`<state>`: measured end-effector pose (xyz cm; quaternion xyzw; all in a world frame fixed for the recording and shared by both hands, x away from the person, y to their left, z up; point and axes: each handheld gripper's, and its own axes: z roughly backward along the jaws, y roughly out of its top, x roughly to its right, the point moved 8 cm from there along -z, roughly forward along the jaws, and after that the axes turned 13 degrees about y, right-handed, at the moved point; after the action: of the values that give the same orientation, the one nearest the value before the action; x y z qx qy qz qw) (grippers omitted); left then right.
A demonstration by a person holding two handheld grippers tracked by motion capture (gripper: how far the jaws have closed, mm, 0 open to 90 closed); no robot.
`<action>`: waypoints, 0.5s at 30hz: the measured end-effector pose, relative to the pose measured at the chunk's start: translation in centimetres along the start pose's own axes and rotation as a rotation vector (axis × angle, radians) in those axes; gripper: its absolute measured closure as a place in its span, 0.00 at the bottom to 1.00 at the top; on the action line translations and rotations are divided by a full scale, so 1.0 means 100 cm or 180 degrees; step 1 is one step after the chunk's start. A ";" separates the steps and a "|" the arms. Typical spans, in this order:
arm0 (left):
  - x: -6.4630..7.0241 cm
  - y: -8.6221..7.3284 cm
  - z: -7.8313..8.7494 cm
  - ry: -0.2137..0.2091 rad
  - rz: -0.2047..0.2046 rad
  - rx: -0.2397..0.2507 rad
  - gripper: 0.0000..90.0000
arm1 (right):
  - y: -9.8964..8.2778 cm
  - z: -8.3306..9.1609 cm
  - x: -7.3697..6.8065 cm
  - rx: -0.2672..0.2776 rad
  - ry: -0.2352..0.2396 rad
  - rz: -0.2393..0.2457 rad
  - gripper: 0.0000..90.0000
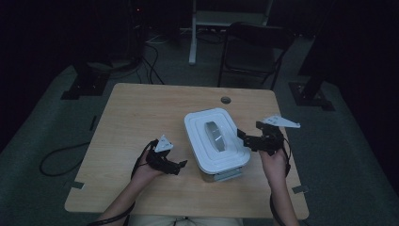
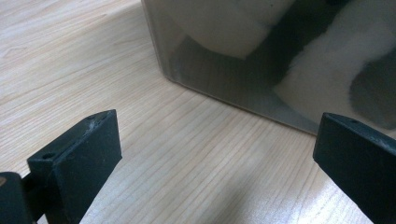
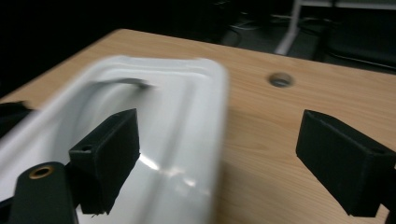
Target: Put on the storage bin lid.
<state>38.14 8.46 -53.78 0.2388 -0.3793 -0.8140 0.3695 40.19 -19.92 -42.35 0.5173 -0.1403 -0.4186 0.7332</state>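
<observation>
The left gripper [image 2: 212, 154] looks low across a pale wooden table [image 2: 93, 51], its two black jaws rising from the bottom corners and standing wide apart with nothing between them. The left jaw is a blocky pad with a small hole in its top face; the right jaw is cut off by the picture's edge. Just beyond them stands the translucent grey container [image 2: 224, 79], its rounded lower corner resting on the wood. Through its cloudy wall, pale and dark shapes show, too blurred to identify.

- High view looks forward and down over the worktop [image 1: 141, 108].
- Both claw views sit low and close, sharing the white-lidded box [image 1: 216, 141].
</observation>
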 end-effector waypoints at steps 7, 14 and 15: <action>0.000 0.001 -0.002 -0.0002 0.0016 -0.0007 0.02 | -0.018 -0.006 0.050 0.0035 -0.0336 -0.0145 0.15; 0.001 0.003 -0.004 -0.0006 0.0030 0.0001 0.02 | -0.062 -0.021 0.078 -0.0201 -0.0551 -0.0185 0.15; 0.002 0.003 -0.004 -0.0007 0.0028 -0.0001 0.02 | -0.069 -0.023 0.078 -0.0208 -0.0533 -0.0212 0.15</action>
<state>38.42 7.99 -53.81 0.2361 -0.3807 -0.8127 0.3727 43.25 -25.17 -51.13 0.4607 -0.1701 -0.4888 0.7211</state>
